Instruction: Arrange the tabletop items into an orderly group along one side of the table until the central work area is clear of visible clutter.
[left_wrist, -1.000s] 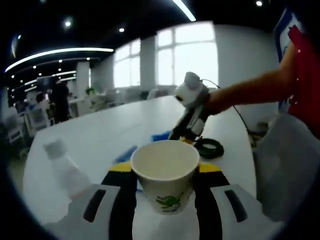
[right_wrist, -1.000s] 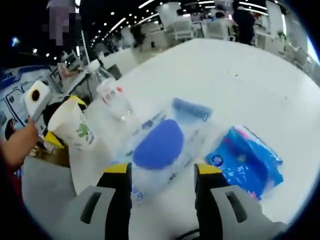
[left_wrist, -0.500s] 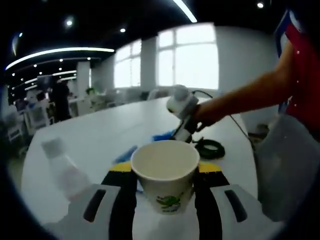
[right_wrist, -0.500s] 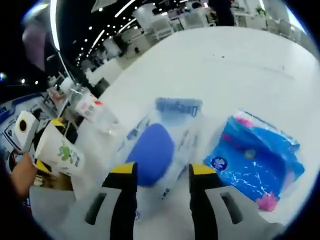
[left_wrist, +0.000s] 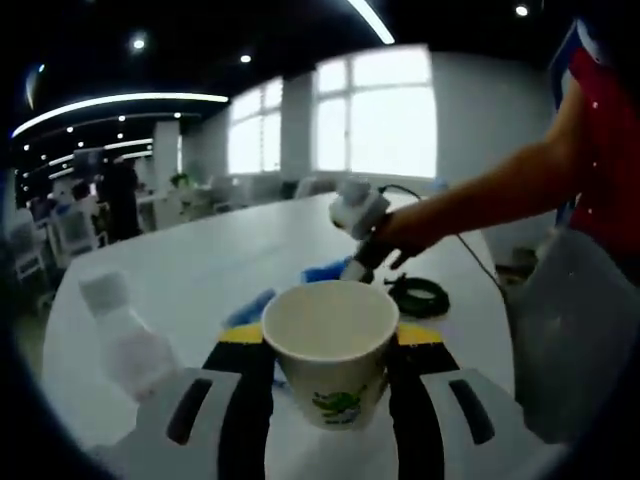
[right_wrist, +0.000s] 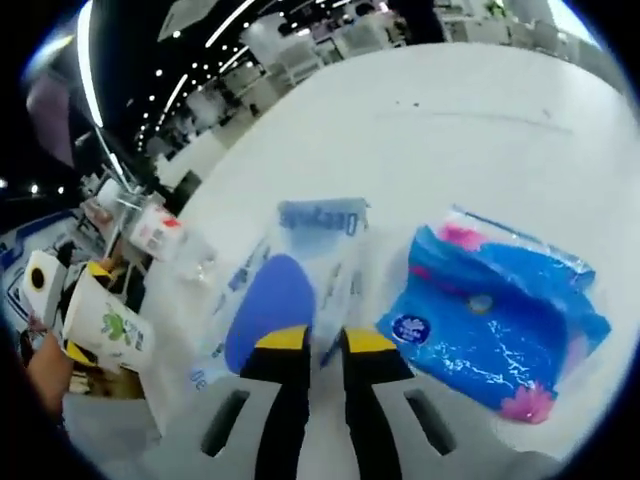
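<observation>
A white paper cup (left_wrist: 330, 352) with a green print sits between the jaws of my left gripper (left_wrist: 330, 336), which is shut on it above the white table (left_wrist: 215, 250). In the right gripper view the same cup (right_wrist: 108, 326) shows at the left edge. My right gripper (right_wrist: 316, 342) has its jaws pinched on the near edge of a clear plastic bag (right_wrist: 300, 262) that holds a blue oval pad (right_wrist: 268, 305). A blue tissue pack (right_wrist: 490, 318) lies just right of the bag. A clear water bottle (right_wrist: 165, 232) lies on its side beyond the cup; the bottle (left_wrist: 122, 338) is blurred.
A coiled black cable (left_wrist: 418, 296) lies on the table near the person's forearm (left_wrist: 480, 195). The right gripper (left_wrist: 355, 268) reaches down to the blue items (left_wrist: 322, 271) ahead of the cup. Chairs and other tables stand far behind. Open tabletop (right_wrist: 480, 120) stretches beyond the bag.
The right gripper's jaws have gone from wide apart to pinched together on the bag's edge. It has also moved closer to the bag. The left gripper still holds the cup.
</observation>
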